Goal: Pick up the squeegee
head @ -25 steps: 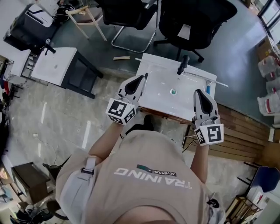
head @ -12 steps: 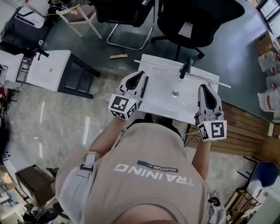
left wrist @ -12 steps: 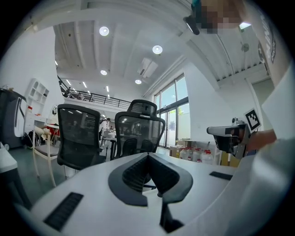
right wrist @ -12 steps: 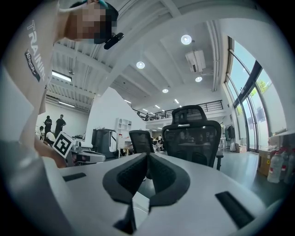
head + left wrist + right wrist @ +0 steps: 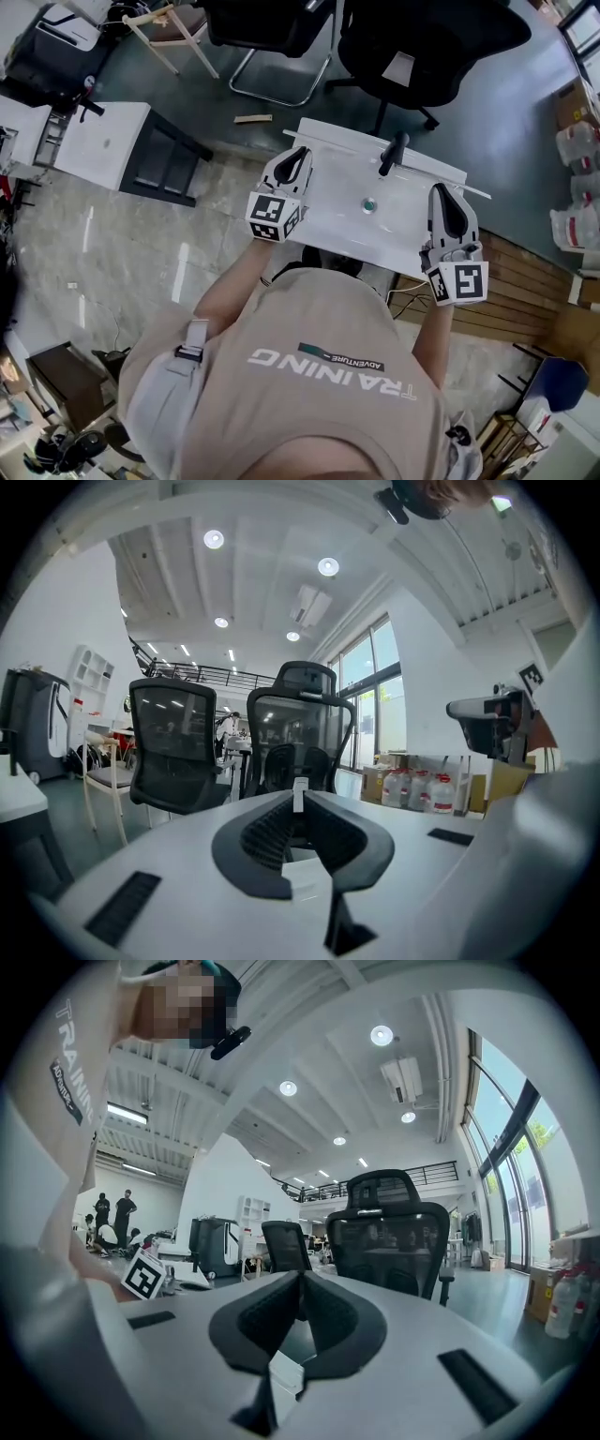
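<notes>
The squeegee (image 5: 392, 153) lies at the far edge of a white basin top (image 5: 328, 192); it has a black handle and a long thin blade running along that edge. My left gripper (image 5: 298, 156) hovers over the top's left side, shut and empty, short of the blade's left end. My right gripper (image 5: 442, 197) is over the top's right side, also shut and empty, to the right of the handle and nearer to me. In the left gripper view the left gripper's (image 5: 298, 794) jaws meet and point level at office chairs. The right gripper's (image 5: 302, 1283) jaws meet likewise. Neither gripper view shows the squeegee.
A green drain (image 5: 369, 203) sits mid-basin. Two black office chairs (image 5: 422, 37) (image 5: 272, 23) stand just beyond the basin top. A white cabinet (image 5: 103, 141) is at left, wooden planking (image 5: 525, 272) and water jugs (image 5: 577, 141) at right.
Both grippers have edged forward over the white top, toward the squeegee. The left one moved more and sank a little. Both stay shut.
</notes>
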`<state>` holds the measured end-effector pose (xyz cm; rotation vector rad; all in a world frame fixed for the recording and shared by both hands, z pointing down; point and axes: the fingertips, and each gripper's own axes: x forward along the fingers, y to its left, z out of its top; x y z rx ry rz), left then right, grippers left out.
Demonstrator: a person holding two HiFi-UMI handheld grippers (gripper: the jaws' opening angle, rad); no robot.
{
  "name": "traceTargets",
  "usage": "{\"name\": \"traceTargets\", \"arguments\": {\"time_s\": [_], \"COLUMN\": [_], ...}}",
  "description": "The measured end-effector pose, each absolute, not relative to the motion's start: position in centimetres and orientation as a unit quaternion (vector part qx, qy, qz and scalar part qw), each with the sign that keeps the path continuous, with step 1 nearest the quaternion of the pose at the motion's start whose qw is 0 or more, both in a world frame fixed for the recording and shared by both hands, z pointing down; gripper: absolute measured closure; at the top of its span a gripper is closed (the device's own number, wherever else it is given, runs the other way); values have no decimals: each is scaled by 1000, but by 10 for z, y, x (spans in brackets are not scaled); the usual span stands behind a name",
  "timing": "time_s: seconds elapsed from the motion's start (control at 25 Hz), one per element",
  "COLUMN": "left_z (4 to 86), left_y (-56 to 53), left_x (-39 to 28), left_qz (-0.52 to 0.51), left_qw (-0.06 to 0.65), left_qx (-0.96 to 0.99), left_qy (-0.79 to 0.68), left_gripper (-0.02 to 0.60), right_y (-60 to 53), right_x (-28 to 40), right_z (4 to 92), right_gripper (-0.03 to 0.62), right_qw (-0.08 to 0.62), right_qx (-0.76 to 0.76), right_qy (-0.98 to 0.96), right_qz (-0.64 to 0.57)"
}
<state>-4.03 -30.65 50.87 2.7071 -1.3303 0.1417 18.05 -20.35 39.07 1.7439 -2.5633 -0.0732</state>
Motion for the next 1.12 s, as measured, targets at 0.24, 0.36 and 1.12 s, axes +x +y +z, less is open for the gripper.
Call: {"name": "traceTargets", "arguments": {"time_s": [0.24, 0.36, 1.12], "left_z": [598, 648, 791], "left_y": [-340, -353, -368], "left_x": [-32, -32, -45], "left_qz": [108, 148, 308], "left_qw": [102, 121, 212], "left_qx": [869, 852, 760], "left_qy": [-471, -487, -532], "left_gripper": [459, 438, 400], "right_y": [-192, -183, -182], "right_x": [198, 208, 233], "right_z": [412, 415, 415], "right_gripper": [556, 556, 556], "right_qw": [38, 43, 67], "right_qx": [569, 578, 586], "right_qy": [-821, -815, -807], "right_qz": [-3, 4, -2]}}
